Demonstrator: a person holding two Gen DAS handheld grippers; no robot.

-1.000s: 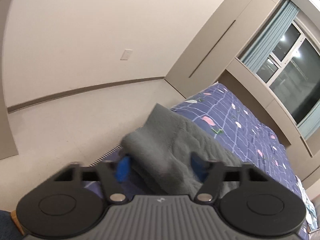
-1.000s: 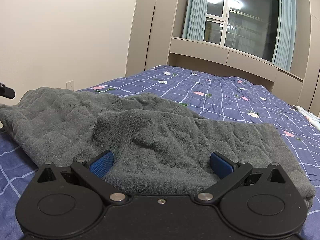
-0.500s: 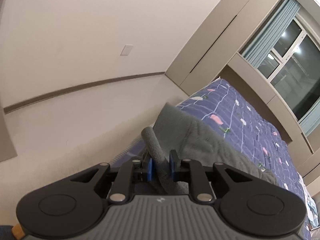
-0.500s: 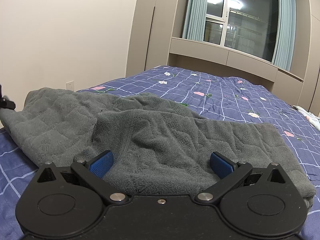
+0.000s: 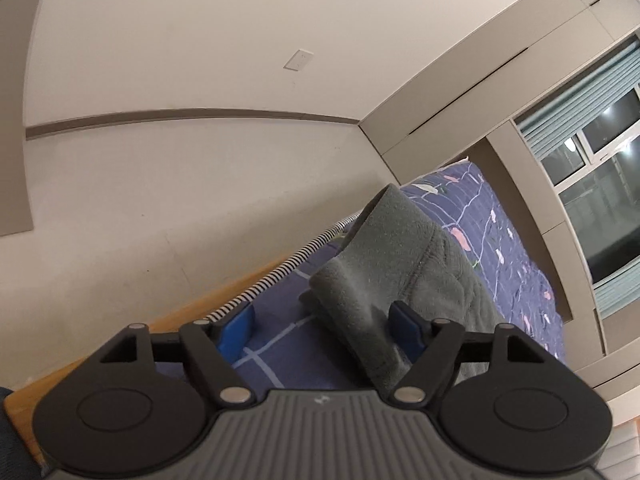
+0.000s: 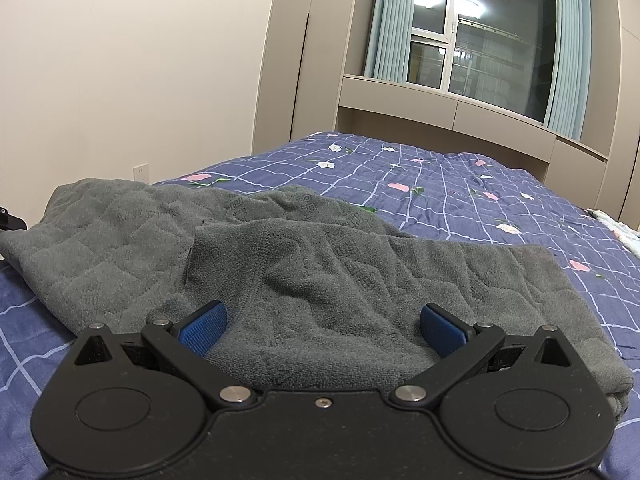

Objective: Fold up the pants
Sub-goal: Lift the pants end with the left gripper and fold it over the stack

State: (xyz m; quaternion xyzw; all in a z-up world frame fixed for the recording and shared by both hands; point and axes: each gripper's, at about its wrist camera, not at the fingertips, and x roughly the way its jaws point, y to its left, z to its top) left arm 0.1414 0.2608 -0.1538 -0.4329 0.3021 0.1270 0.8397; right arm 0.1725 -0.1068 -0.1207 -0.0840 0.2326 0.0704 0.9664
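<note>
The gray pants [image 6: 328, 264] are spread across the near end of the bed [image 6: 460, 196]. At its left edge, the left gripper [image 5: 326, 330] is being opened, with a fold between its pads. The right gripper [image 6: 322, 324] is held wide open over the pants, gripping nothing.

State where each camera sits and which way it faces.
Left wrist: on the left gripper, jaws opening, tilted toward the bed's edge, wall behind; pants fold between the pads.
Right wrist: on the right gripper, open, facing across the bed to the window.
Shared: pants, bed.
</note>
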